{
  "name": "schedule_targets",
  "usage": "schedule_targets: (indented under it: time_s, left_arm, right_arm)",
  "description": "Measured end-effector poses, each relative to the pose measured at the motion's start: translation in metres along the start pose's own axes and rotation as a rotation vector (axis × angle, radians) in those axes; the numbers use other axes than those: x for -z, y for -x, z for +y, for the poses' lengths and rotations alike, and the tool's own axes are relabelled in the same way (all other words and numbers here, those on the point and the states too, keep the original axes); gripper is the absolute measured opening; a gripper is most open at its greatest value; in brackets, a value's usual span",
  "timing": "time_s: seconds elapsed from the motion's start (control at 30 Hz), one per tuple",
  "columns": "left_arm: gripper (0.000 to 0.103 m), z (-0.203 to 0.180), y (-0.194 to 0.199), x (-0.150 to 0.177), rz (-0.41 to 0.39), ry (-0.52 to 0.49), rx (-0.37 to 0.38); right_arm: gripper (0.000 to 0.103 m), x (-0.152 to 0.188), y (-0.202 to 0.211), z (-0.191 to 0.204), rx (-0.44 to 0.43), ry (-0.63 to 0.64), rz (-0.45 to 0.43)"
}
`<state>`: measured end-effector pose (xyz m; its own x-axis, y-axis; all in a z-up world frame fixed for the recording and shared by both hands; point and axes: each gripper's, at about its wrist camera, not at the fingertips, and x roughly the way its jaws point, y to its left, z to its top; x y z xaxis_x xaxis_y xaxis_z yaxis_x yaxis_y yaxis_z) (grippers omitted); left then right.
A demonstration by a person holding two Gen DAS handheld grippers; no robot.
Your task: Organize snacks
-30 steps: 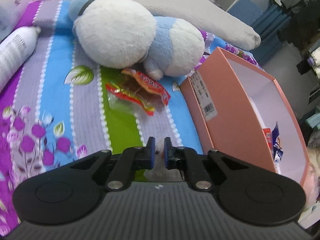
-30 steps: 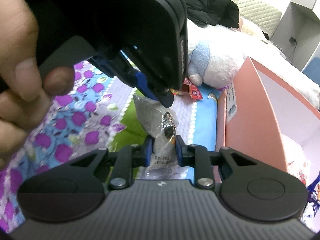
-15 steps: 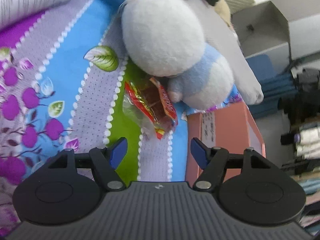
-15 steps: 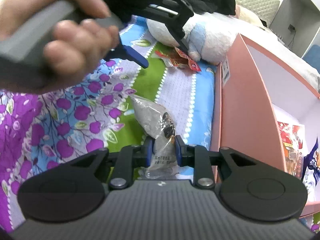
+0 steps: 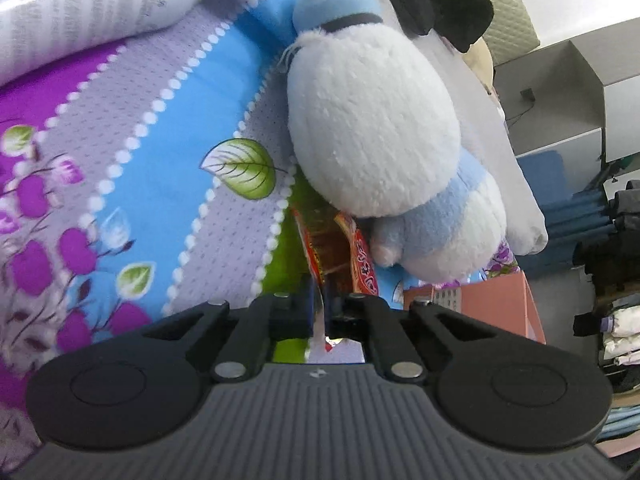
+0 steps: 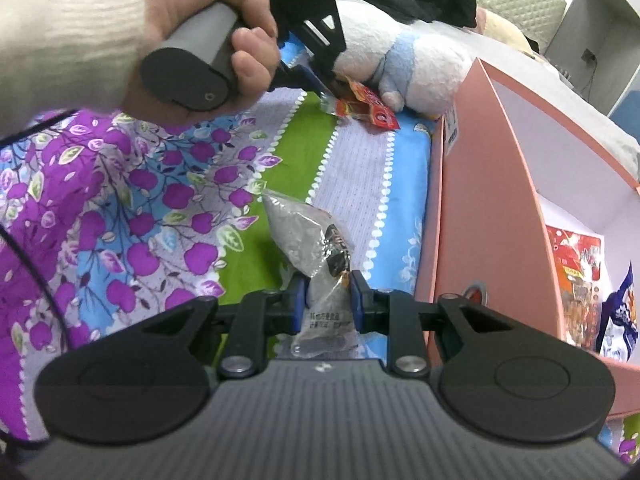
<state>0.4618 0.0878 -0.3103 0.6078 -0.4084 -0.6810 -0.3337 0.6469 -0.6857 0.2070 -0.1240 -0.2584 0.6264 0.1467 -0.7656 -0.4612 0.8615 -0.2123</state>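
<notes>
Right gripper was clamped on a grey-and-clear snack packet, small print on it too blurred to read. Packet sat just left of the pink box, over the floral bedsheet. Box already held red and blue snack packs; barcode sticker on its wall was illegible. Left gripper was pinched narrow on the edge of a red snack packet, white lettering unreadable. That packet lay against the plush toy, further left of the box.
</notes>
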Motion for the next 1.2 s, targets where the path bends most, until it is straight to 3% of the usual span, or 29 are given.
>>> schedule_targets:
  time_s: [0.2, 0.57, 0.8, 1.03, 1.2]
  left_arm:
    - [0.003, -0.001, 0.045, 0.03, -0.034, -0.035, -0.023]
    - [0.003, 0.025, 0.146, 0.101, -0.106, -0.014, -0.035]
    - [0.003, 0.047, 0.205, 0.149, -0.151, -0.007, -0.1]
    - [0.003, 0.064, 0.224, 0.19, -0.093, -0.023, -0.183]
    - [0.003, 0.064, 0.227, 0.209, -0.055, -0.04, -0.191]
  right_arm:
    - [0.026, 0.009, 0.017, 0.007, -0.009, 0.018, -0.014]
    - [0.026, 0.039, 0.051, 0.014, -0.028, -0.047, -0.021]
    - [0.026, 0.049, 0.064, 0.01, -0.043, -0.08, -0.031]
    - [0.026, 0.058, 0.072, 0.014, -0.051, -0.071, -0.033]
    - [0.026, 0.061, 0.072, 0.015, -0.068, -0.073, -0.027]
